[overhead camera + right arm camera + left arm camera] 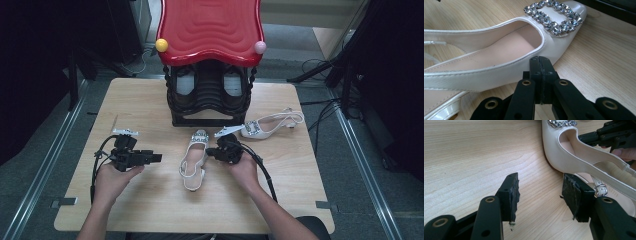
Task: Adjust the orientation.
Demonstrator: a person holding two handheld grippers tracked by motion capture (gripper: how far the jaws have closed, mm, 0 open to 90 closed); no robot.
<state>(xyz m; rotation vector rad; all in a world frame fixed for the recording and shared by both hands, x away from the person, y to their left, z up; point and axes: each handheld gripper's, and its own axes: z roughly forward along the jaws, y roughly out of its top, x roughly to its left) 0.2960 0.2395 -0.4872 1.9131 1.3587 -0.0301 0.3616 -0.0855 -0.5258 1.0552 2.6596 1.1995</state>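
High view first: the wooden counter carries a black shoe rack at its far edge, topped by a red wavy shelf that hides most of the dark shoes stored beneath it. One white slingback lies to the right of the rack, probably waiting its turn. The nearer white shoe lies toe toward the rack, between the two hands, seemingly so either side can reach it. The right hand-held gripper sits against that shoe's right side; in the right gripper view its jaws are clenched together on nothing, tips just at the shoe's wall below the jewelled buckle, perhaps to nudge or steady it. The left hand-held gripper waits apart on the left, jaws spread and released. Left gripper view cuts off the shoe's toe and heel; whether the right tips actually touch the leather I cannot tell.
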